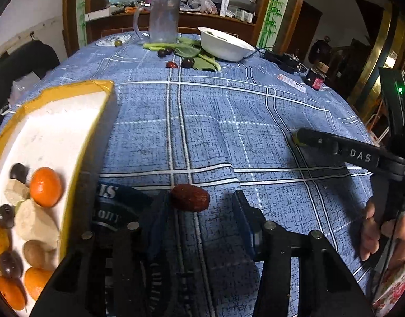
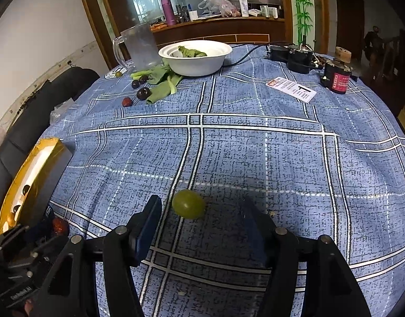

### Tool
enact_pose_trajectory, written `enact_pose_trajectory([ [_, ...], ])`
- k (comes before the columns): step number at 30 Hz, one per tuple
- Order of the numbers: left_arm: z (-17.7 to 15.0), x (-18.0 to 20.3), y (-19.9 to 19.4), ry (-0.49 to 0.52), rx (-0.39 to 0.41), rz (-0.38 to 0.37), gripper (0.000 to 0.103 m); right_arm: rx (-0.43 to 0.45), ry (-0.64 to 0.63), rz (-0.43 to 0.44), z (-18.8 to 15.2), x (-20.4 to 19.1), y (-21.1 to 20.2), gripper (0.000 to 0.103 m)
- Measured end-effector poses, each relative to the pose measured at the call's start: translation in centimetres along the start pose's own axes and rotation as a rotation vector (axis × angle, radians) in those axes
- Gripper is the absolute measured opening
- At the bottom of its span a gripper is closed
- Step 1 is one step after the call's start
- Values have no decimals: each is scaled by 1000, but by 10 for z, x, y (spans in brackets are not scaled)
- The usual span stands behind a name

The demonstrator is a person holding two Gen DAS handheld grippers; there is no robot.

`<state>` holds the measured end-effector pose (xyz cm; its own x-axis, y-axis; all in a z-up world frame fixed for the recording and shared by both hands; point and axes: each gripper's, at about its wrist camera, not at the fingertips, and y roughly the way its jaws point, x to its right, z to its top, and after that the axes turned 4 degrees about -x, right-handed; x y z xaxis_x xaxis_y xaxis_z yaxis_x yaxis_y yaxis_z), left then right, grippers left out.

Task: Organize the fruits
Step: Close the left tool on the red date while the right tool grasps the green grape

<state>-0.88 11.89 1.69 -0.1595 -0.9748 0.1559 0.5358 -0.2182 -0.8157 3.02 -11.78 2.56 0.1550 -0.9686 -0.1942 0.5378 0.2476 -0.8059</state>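
A dark red date (image 1: 190, 197) lies on the blue checked tablecloth between the fingers of my left gripper (image 1: 199, 200). It sits against the left pad, with a gap to the right pad, so the gripper is open. To its left stands a white foam box (image 1: 70, 121) with a yellow taped rim, holding oranges (image 1: 45, 187), dark grapes and pale pieces. A green grape (image 2: 188, 204) lies between the spread fingers of my right gripper (image 2: 202, 203), touching neither pad. The date (image 2: 60, 225) shows again at the lower left of the right wrist view.
At the far side stand a white bowl (image 2: 197, 66) with greens, a clear jug (image 2: 141, 47), loose leaves (image 2: 162, 84), dark fruits (image 2: 143, 93) and another red date (image 2: 127, 102). A paper card (image 2: 291, 89), a red jar (image 2: 337, 78) and cables (image 2: 294, 55) lie at the far right.
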Motion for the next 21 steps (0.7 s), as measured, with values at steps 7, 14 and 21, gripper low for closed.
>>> enact_pose_trajectory([
  [7, 2, -4, 2, -10, 10, 17, 25, -28, -95, -62, -1, -19, 12, 39],
  [14, 2, -9, 1, -26, 22, -65, 24, -8, -93, -64, -2, -20, 10, 27],
  [21, 3, -11, -4, -43, 51, -108, 24, 29, -77, -56, -2, -19, 0, 27],
])
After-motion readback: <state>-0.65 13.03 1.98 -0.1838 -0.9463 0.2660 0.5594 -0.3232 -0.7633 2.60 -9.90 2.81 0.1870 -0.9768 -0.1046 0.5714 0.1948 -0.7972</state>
